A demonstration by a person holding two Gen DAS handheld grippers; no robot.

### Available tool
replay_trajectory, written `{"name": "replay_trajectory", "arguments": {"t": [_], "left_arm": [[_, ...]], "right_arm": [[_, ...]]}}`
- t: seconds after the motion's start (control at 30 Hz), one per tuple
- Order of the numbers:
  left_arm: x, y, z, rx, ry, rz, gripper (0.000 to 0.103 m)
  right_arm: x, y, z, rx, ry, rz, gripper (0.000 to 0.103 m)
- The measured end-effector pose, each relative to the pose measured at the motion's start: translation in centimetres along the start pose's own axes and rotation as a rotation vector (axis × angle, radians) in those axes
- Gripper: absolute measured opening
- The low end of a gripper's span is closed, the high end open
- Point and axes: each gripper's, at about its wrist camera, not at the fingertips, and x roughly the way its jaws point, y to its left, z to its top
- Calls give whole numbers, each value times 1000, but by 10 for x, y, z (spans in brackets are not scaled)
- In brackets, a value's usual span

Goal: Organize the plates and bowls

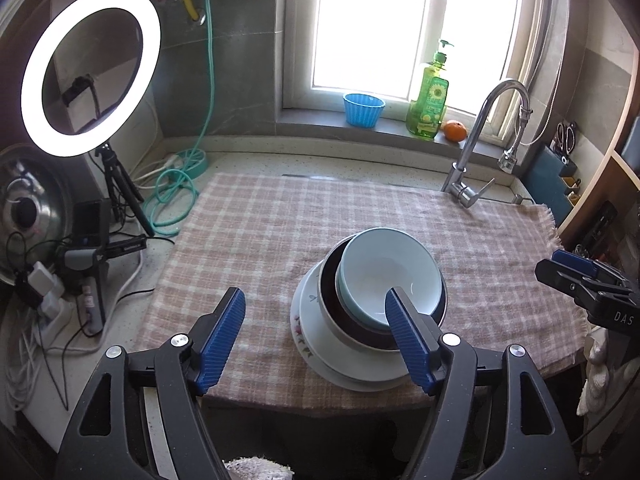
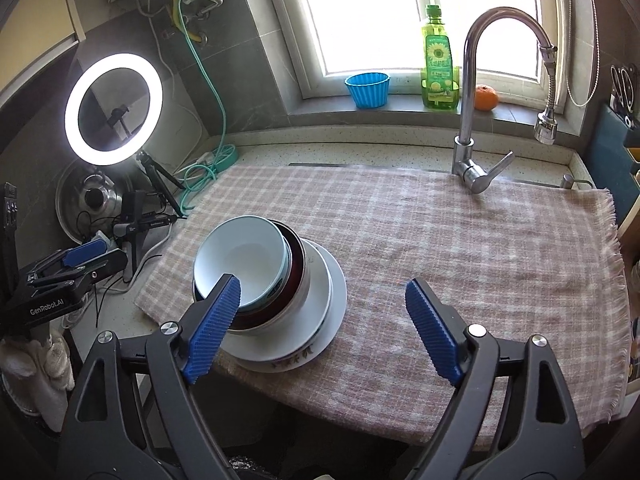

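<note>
The checked cloth [image 2: 460,240] pads the counter. On it, near the front edge, the plates [image 2: 320,320] carry the dark bowl [image 2: 294,276], then the pale blue bowl [image 2: 244,260], nested widest lowest, likely for stability. Left gripper [image 1: 316,336] and right gripper [image 2: 324,328] stand spread, empty, clear above the stack.

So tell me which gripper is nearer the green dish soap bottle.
Right. The right gripper hovers, open, right of the stacked dishes, closer to the dish soap bottle on the sill; the left gripper hovers left of the stack.
</note>
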Motion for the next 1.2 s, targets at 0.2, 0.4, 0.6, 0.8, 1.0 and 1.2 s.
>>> {"name": "replay_trajectory", "arguments": {"t": [0.2,0.4,0.6,0.8,1.0,1.2], "left_arm": [[0,-4,0,16,-1,14,73],[0,-4,2,10,-4,11,73],[0,-4,2,9,-1,9,73],[0,-4,3,11,-3,11,73],[-1,-6,2,15,-1,9,73],[-2,-7,1,18,-5,19,73]], "right_arm": [[-2,3,0,-12,-11,-7,90],[-2,5,1,-16,-20,-9,93],[-2,7,1,-15,-20,-14,93],[-3,5,-2,-8,-16,-14,93],[-3,4,-2,-7,-15,-13,93],[-2,5,-2,-6,-13,-13,93]]}}
